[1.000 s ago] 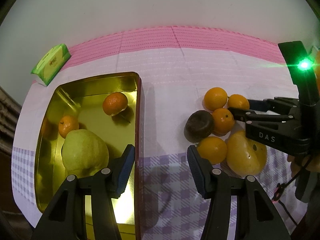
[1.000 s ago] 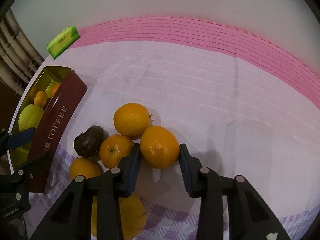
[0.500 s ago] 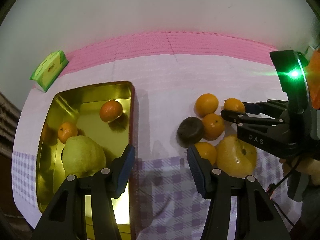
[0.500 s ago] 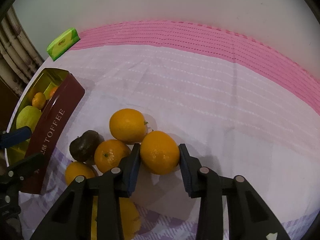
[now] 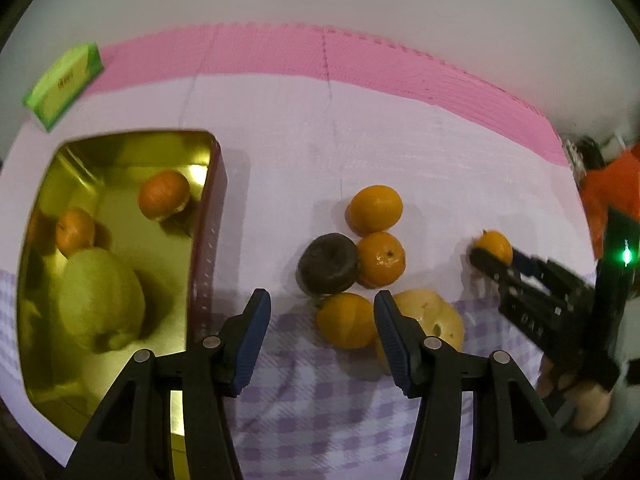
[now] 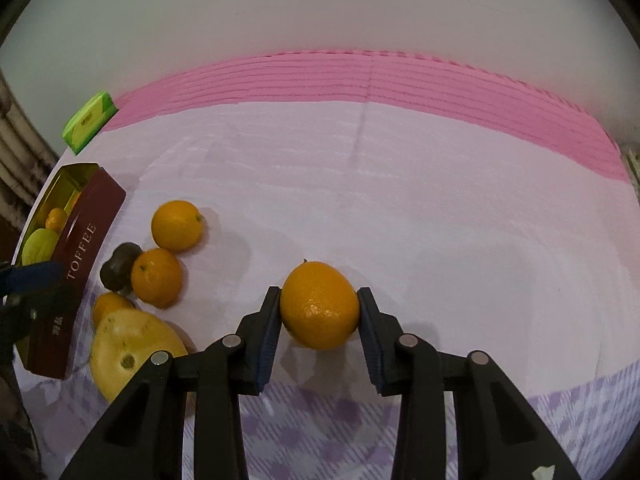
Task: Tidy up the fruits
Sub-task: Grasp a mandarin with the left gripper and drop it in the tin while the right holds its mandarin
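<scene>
My right gripper (image 6: 319,322) is shut on an orange (image 6: 319,305) and holds it above the cloth, right of the fruit pile; it also shows in the left wrist view (image 5: 493,247). My left gripper (image 5: 320,332) is open and empty, just in front of the pile: three oranges (image 5: 375,208), a dark brown fruit (image 5: 328,263) and a yellow pear (image 5: 434,318). The gold toffee tin (image 5: 204,232) at the left holds a green pear (image 5: 100,300) and two small oranges (image 5: 163,195).
A green tissue pack (image 5: 62,84) lies at the back left near the wall. The tablecloth (image 6: 400,200) is white with a pink band at the back and purple check at the front. The tin's maroon side (image 6: 84,260) faces the pile.
My right gripper has closed on one orange, lifted it out of the pile and carried it to the right. My left gripper has shifted right, toward the pile.
</scene>
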Demonstrator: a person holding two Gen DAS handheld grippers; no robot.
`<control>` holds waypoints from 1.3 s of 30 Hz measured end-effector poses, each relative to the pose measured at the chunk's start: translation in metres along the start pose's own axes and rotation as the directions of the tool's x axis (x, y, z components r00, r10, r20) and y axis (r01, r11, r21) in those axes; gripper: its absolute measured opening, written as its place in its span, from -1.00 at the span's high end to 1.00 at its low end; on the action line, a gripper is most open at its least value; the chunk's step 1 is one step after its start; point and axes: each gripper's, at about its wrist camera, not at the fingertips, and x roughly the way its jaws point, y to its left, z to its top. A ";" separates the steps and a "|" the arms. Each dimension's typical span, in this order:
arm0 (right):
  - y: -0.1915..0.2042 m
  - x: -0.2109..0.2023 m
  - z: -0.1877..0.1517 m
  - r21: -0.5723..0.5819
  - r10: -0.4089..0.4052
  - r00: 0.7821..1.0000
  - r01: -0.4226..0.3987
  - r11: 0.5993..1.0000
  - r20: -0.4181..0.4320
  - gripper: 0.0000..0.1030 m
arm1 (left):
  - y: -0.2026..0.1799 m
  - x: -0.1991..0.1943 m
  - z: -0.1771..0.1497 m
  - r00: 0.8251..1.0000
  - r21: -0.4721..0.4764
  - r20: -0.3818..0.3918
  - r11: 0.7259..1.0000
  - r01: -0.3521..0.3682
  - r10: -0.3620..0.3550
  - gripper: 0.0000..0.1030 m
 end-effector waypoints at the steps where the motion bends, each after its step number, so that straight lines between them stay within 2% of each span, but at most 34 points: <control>1: -0.002 -0.001 -0.002 0.005 0.000 1.000 0.000 1.000 0.000 0.32 | 0.001 0.002 0.002 1.000 -0.013 -0.012 1.000 0.007 -0.007 -0.03; 5: -0.010 -0.002 -0.008 0.027 0.005 1.000 -0.005 1.000 -0.004 0.32 | 0.004 0.011 0.010 0.997 -0.072 -0.061 0.997 0.033 -0.037 0.08; 8: -0.013 -0.002 -0.013 0.038 0.015 1.000 -0.014 0.999 -0.009 0.32 | 0.010 0.022 0.014 0.992 -0.151 -0.113 0.987 0.046 -0.063 0.18; 13: -0.014 -0.002 -0.017 0.044 0.023 1.000 -0.023 0.999 -0.007 0.32 | 0.014 0.031 0.015 0.985 -0.233 -0.150 0.971 0.050 -0.087 0.19; 19: -0.016 -0.002 -0.016 0.039 0.028 1.000 -0.028 0.999 -0.005 0.32 | 0.010 0.037 0.006 0.982 -0.247 -0.165 0.968 0.049 -0.092 0.19; 39: -0.013 -0.002 -0.014 0.026 0.009 1.000 -0.009 1.000 -0.013 0.32 | 0.022 0.034 -0.005 0.987 -0.240 -0.131 0.969 0.061 -0.095 0.23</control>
